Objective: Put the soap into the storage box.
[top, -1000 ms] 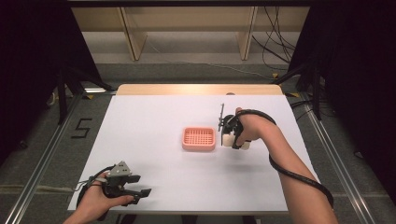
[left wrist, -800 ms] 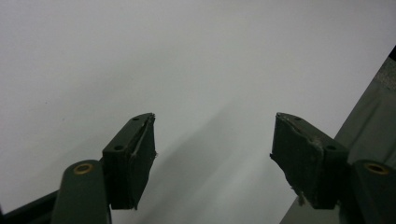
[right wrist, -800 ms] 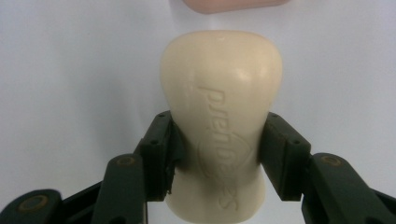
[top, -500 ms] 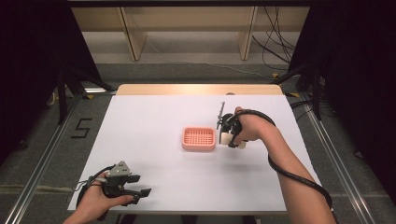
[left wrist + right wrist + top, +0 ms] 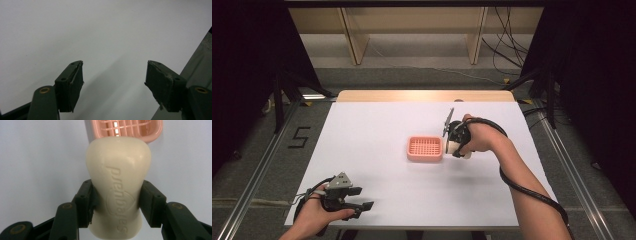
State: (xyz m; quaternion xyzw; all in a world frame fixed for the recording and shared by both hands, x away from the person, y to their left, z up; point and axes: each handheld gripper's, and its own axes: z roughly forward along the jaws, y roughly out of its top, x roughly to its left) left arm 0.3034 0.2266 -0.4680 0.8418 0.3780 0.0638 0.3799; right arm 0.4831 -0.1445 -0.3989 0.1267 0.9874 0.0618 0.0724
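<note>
Where the white worktop [image 5: 412, 125] meets its near edge, the left claw [image 5: 362, 199] rests at the near-left corner, held in the person's left hand [image 5: 314, 217]. Its two black jaws stand spread wide apart, released, with nothing but bare white surface between them in the left gripper view. A grey three-cornered plate sits on top of this claw.

Farther out, right of centre, the right claw [image 5: 453, 147] is held in the person's right hand [image 5: 479, 140], a black cable trailing back along the forearm. This claw is clenched on a cream-coloured oval bar of soap [image 5: 118, 185] with embossed lettering. In the right gripper view both jaw pads press against the bar's narrower waist, one on each side, and the bar's broad rounded end projects beyond the jaws.

Just beyond the soap lies a pink rectangular plastic soap dish [image 5: 425, 148] with a slotted grid floor. From the high view, the dish sits flat on the worktop near its centre, immediately to the left of the right claw. The soap is close beside the dish's right edge, not inside it.
</note>
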